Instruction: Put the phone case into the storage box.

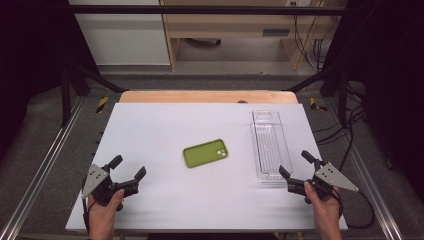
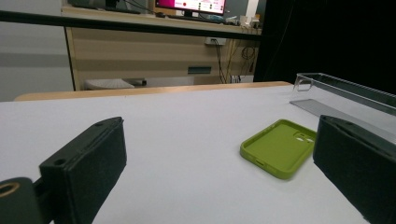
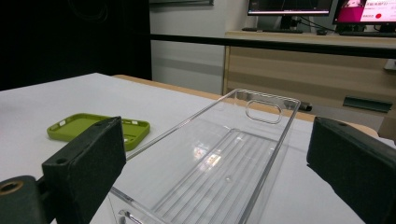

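Note:
A green phone case (image 1: 205,153) lies hollow side up in the middle of the white table (image 1: 165,125); it shows ahead to the right in the left gripper view (image 2: 279,148) and at the left in the right gripper view (image 3: 88,126). To its right stands a long clear plastic tray (image 1: 268,145), empty, close in front of the right gripper's jaws (image 3: 224,163). My left gripper (image 1: 128,169) rests near the table's front left, open, nothing between its jaws. At the front right my right gripper (image 1: 296,166) is open just short of the tray's near end.
A wooden board edge (image 1: 207,96) runs along the table's far side. Metal rails (image 1: 40,165) flank both sides, with cables (image 1: 345,130) on the floor at the right. Beyond stand wooden desks (image 3: 303,70) with monitors.

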A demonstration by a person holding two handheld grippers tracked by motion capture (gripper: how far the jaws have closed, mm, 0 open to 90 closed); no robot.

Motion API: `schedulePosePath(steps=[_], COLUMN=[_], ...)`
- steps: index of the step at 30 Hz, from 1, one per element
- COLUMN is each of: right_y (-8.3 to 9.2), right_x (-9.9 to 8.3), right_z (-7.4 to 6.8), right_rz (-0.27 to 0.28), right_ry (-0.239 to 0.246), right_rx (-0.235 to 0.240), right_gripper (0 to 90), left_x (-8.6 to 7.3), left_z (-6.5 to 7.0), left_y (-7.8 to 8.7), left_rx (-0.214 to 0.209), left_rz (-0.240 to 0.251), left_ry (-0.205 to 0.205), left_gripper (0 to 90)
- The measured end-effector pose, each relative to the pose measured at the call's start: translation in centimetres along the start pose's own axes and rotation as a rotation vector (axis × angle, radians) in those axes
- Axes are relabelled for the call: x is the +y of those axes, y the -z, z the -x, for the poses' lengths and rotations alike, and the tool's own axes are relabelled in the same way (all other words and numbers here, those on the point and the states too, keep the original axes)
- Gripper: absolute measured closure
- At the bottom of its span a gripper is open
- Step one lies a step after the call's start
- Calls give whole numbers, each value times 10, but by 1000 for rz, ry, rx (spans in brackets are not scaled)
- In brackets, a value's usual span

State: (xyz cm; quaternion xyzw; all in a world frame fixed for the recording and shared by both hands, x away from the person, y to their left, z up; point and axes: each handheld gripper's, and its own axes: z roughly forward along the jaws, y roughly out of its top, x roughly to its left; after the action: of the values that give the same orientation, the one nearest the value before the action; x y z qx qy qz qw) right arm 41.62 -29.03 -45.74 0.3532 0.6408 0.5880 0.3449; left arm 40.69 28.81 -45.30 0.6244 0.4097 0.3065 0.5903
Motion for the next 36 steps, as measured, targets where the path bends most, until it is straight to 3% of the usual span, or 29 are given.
schedulePosePath(steps=[9, 10, 11, 12, 15, 18, 21, 23, 27, 28, 31, 36], right_y=[7, 8, 8, 9, 10, 10, 9, 9, 9, 10, 11, 11], right_x=[-3, -3, -3, -3, -3, -3, -3, -3, -3, -3, -3, -3], right_z=[3, 3, 3, 3, 2, 2, 1, 1, 0, 0, 1, 2], right_rz=[5, 2, 2, 4, 5, 4, -6, -6, -4, -4, 2, 4], right_ry=[-7, -7, -7, -9, -14, -7, -9, -4, -6, -13, -22, -27], right_rx=[-27, -33, -33, -40, -46, -51, -56, -54, -56, -57, -61, -62], right_gripper=[45, 42, 42, 37, 35, 32, 31, 31, 31, 31, 29, 29], left_x=[0, 1, 1, 3, 5, 9, 11, 17, 23, 25, 27, 28], left_z=[11, 15, 15, 19, 24, 35, 40, 47, 53, 57, 60, 71], left_y=[-6, -10, -10, -16, -23, -43, -55, -71, -89, -101, -112, -139], left_rx=[-16, -37, -37, -31, -46, -87, -98, -131, -141, -136, -139, -175], left_rz=[-66, -77, -77, -108, -132, -187, -213, -246, -294, -328, -351, -412], left_ry=[-5, -8, -8, -34, -34, -73, -78, -91, -118, -126, -123, -153], left_gripper=[23, 23, 23, 23, 24, 24, 23, 23, 24, 25, 28, 29])
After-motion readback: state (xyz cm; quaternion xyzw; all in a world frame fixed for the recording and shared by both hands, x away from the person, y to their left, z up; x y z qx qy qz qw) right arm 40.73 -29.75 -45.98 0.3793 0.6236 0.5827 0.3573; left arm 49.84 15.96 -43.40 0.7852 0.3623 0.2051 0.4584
